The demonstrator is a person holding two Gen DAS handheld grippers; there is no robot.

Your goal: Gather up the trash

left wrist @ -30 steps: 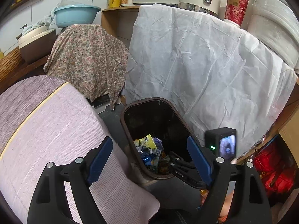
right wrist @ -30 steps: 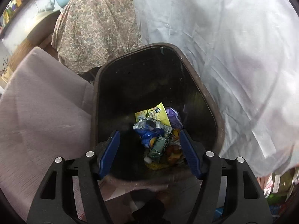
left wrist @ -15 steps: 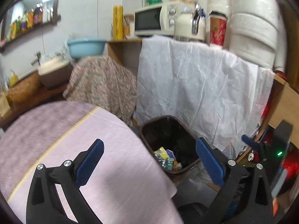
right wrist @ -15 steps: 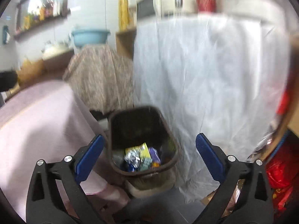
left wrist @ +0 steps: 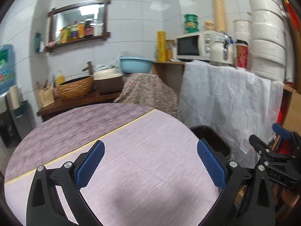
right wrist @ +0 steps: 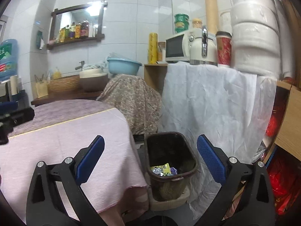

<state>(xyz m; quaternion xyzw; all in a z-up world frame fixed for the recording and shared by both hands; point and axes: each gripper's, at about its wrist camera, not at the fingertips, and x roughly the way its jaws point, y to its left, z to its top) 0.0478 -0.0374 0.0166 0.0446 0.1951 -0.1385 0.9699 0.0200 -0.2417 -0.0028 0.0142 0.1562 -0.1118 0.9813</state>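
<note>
A dark brown trash bin (right wrist: 170,177) stands on the floor between the round table and a white-draped counter. Colourful wrappers (right wrist: 163,169) lie at its bottom. My right gripper (right wrist: 150,161) is open and empty, raised above and in front of the bin. In the left wrist view my left gripper (left wrist: 150,163) is open and empty over the pink tablecloth (left wrist: 146,162). Only the bin's far rim (left wrist: 210,133) shows there, past the table's edge. The right gripper (left wrist: 278,145) appears at that view's right side, and the left gripper's black body (right wrist: 13,116) at the right wrist view's left edge.
The round table (right wrist: 65,137) takes up the left half. A floral-covered object (right wrist: 131,101) stands behind the bin, next to the white sheet (right wrist: 207,109). A microwave (right wrist: 176,47), kettle, red cup and stacked white rolls sit on the counter. Red bags (right wrist: 282,184) fill the shelf on the right.
Both grippers have pulled back and up from the bin and tilted toward level, so the room now shows. Their jaws have spread wider. The left one has swung over the table.
</note>
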